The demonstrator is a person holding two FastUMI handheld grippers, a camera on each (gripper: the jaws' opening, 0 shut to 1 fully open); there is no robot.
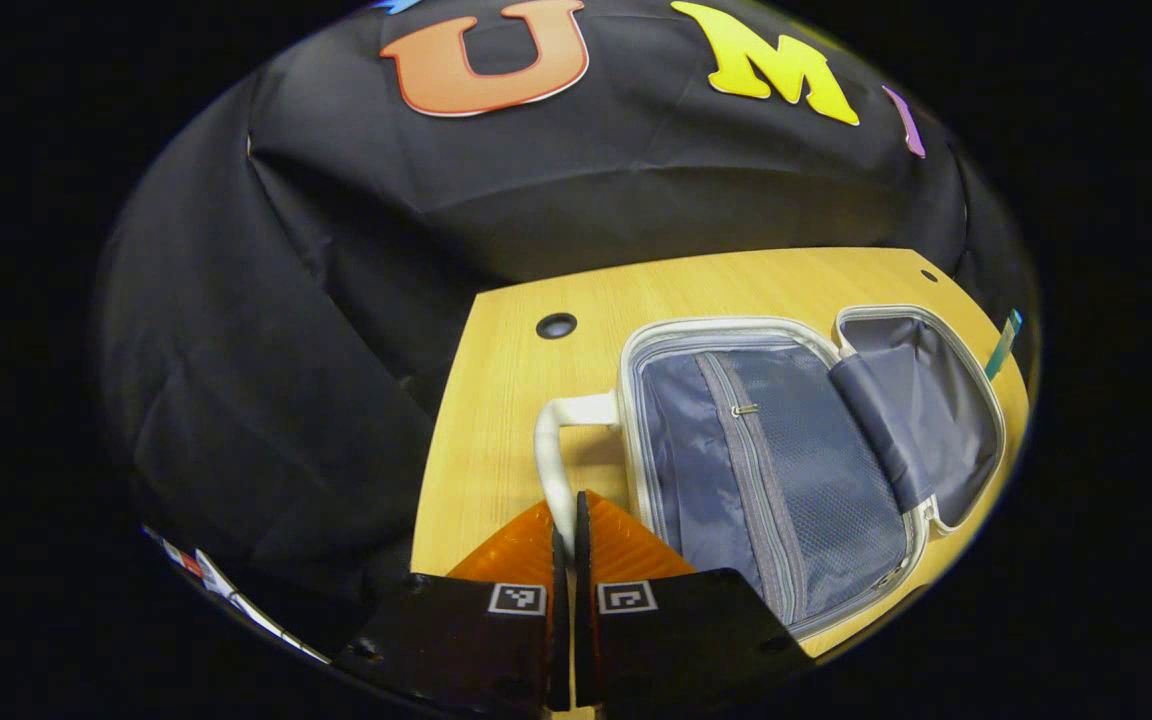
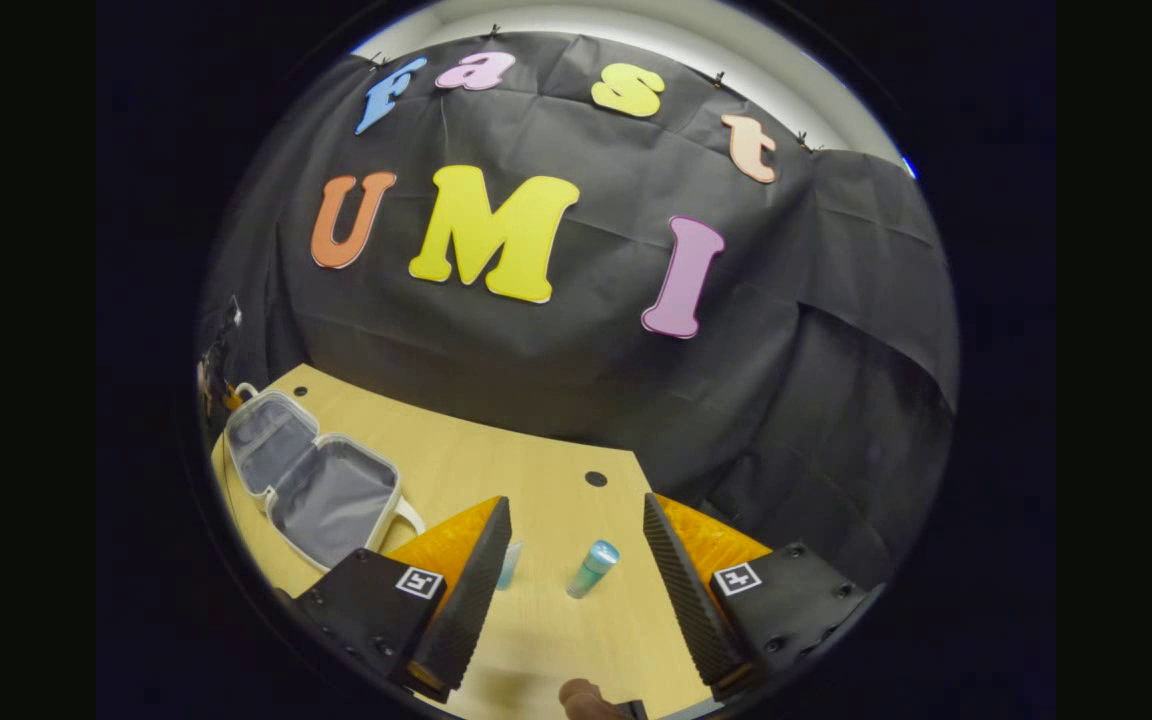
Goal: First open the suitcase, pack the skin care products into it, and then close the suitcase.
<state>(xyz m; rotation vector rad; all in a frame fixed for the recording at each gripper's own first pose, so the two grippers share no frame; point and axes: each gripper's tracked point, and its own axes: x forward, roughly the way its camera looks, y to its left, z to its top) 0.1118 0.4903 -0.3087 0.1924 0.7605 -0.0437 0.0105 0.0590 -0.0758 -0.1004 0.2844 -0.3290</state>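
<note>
Left gripper [image 1: 563, 540] fingers closed tight around the white handle [image 1: 554, 455] of the suitcase [image 1: 796, 450], pinching it near its lower end; handle loops up from the fingertips and joins the case's left side. Suitcase lies wide open and flat on the wooden table [image 1: 506, 400], grey lining showing, a zipped mesh divider on the near half, lid half farther right. A thin teal item [image 1: 1002, 345] sits by the table's far right edge, too small to identify. Right gripper [image 2: 576, 535] fingers spread wide, holding nothing, hovering over the table [image 2: 536, 470]. A teal-capped skincare bottle [image 2: 592, 568] stands between the spread fingers, touching neither. A second pale bottle [image 2: 509, 565] peeks just beside the left finger. Open suitcase [image 2: 311, 480] lies well off to the left in right gripper view.
</note>
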